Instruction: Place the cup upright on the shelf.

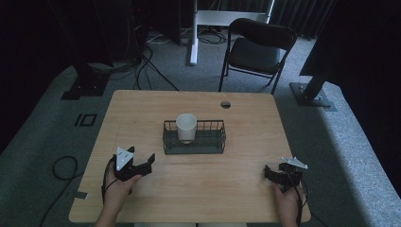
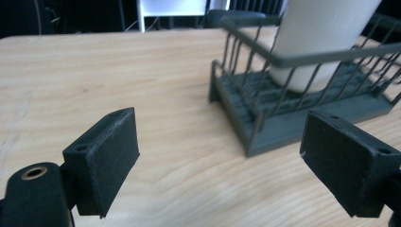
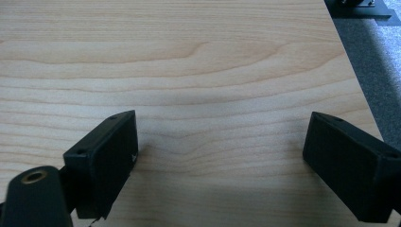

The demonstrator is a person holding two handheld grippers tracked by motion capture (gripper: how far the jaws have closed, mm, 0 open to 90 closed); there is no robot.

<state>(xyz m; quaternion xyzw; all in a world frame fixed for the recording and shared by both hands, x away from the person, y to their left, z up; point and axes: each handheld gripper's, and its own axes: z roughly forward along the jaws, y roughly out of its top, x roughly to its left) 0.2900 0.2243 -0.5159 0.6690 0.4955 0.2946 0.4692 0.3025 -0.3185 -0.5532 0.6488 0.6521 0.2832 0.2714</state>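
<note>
Near the table's (image 1: 142,198) front edge, the left gripper (image 1: 141,163) and right gripper (image 1: 276,171) rested with jaws spread wide, pinching nothing. At mid-table a dark wire basket (image 1: 208,142) held an upright white cup (image 1: 186,126) in its left part. Beyond the far edge a black folding chair (image 1: 255,49) stood on grey carpet (image 1: 354,142).

High view: overhead, facing forward-down, far, whole tabletop (image 1: 142,109). Left gripper view: low, close, looks past its jaws at the basket (image 2: 283,118) ahead-right, shared with high view. Right gripper view: close, down on bare tabletop.
</note>
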